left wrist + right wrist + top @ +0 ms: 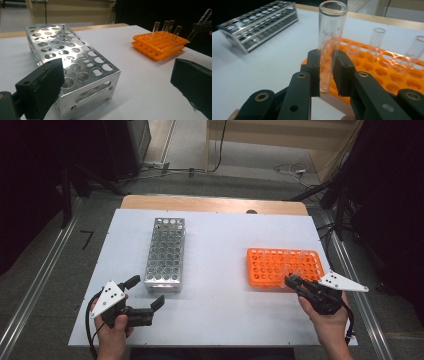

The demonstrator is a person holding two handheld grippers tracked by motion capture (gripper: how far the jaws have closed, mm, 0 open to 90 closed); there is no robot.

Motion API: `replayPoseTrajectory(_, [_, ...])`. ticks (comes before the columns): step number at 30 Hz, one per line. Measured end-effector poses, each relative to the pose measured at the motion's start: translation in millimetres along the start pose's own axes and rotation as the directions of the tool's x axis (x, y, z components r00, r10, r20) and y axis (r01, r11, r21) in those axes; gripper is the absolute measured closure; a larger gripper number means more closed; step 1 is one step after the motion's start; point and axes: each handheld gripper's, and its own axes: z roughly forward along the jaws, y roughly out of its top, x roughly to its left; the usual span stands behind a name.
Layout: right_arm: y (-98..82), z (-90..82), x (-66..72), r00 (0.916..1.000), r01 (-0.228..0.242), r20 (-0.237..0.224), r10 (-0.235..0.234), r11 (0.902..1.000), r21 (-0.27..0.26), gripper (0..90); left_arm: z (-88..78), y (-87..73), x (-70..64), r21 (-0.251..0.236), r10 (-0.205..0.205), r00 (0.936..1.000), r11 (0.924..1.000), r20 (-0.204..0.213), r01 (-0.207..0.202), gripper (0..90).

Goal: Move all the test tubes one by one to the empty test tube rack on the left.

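My right gripper (326, 72) is shut on a clear glass test tube (329, 37), held upright just above the near edge of the orange tube rack (387, 72). From above, that gripper (292, 281) sits at the rack's (280, 265) front right corner. Several more glass tubes (166, 26) stand in the orange rack (160, 43). My left gripper (147, 292) is open, near the front end of the metal rack (166, 252). In the left gripper view its jaws stand wide apart with the metal rack (72, 60) between and beyond them, untouched.
The white board (215, 310) has free room between the two racks and along its front. The wooden table edge (210, 202) lies behind. Cables trail on the floor at the far side.
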Motion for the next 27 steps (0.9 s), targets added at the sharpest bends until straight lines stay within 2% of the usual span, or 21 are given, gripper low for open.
replayPoseTrajectory(6, [3.5, 10.3, 18.4, 0.9972, 0.042, -0.062, -0.041, 0.9991, 0.007, 73.9, 5.3, 4.4, -11.1, 0.001, 0.006, 0.9990, 1.0000, 0.044, -0.006, 0.0])
replayPoseTrajectory(10, [4.5, 19.1, 29.5, 0.9938, 0.062, -0.094, -0.060, 0.9979, 0.017, 73.9, 9.6, 6.4, -17.4, 0.009, 0.004, 0.9990, 1.0000, 0.045, -0.004, 0.4])
replayPoseTrajectory(15, [4.5, 31.2, 43.1, 0.9883, 0.081, -0.133, -0.076, 0.9962, 0.032, 73.9, 15.1, 9.0, -24.2, 0.023, -0.004, 0.9992, 0.9997, 0.040, 0.003, 5.1])
replayPoseTrajectory(22, [4.5, 47.3, 63.3, 0.9769, 0.122, -0.183, -0.111, 0.9913, 0.050, 73.9, 23.1, 12.6, -35.1, 0.034, 0.005, 0.9955, 0.9994, 0.094, -0.008, 8.2])
replayPoseTrajectory(27, [4.7, 55.6, 75.0, 0.9689, 0.148, -0.209, -0.133, 0.9874, 0.057, 73.9, 29.9, 13.6, -42.1, 0.048, 0.006, 0.9951, 0.9988, 0.098, -0.011, 14.5])
